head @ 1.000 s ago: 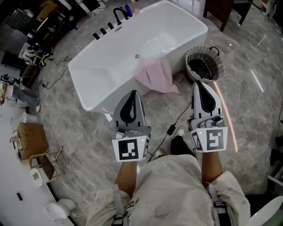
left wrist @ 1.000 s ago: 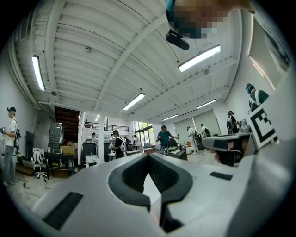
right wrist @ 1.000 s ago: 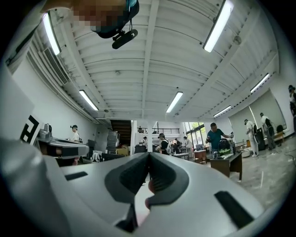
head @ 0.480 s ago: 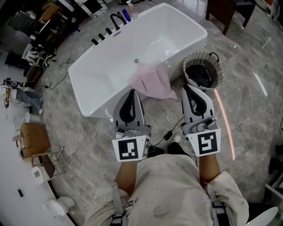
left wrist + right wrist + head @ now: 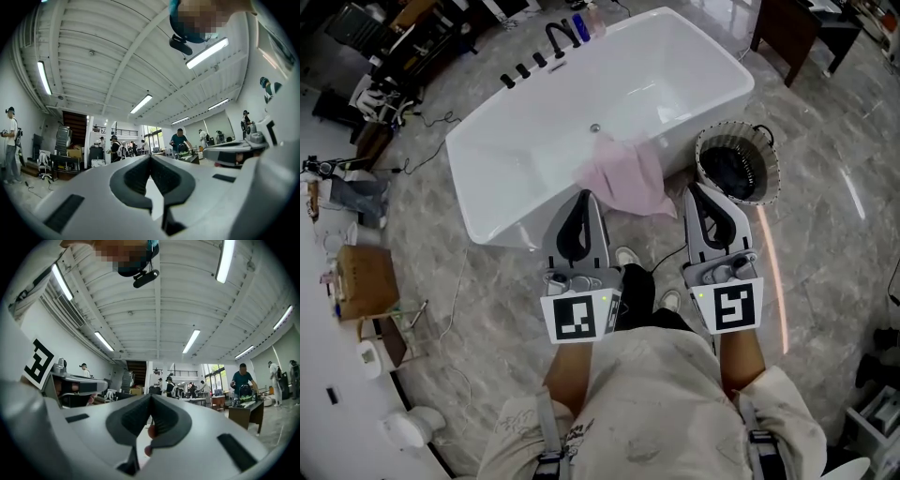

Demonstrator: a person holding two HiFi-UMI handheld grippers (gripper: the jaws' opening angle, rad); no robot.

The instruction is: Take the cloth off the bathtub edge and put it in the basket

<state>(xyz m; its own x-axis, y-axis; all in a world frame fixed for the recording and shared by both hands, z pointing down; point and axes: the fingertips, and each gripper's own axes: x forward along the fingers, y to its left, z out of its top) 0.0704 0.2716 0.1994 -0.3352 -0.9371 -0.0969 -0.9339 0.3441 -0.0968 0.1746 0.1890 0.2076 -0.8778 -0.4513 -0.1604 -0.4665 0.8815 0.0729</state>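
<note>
The cloth [image 5: 623, 178] drapes over the near rim of the bathtub [image 5: 525, 155] and hangs down its outer wall. Open floor [image 5: 478, 309] lies before the tub. The basket [image 5: 705, 148] stands just beside the tub's corner, its dark inside hard to make out. The left claw [image 5: 584, 197] and right claw [image 5: 693, 190], both closed and empty, flank the cloth without touching it.

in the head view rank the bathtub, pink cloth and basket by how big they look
1. bathtub, by far the largest.
2 and 3. pink cloth and basket: they cover about the same area in this view, too close to rank.
</note>
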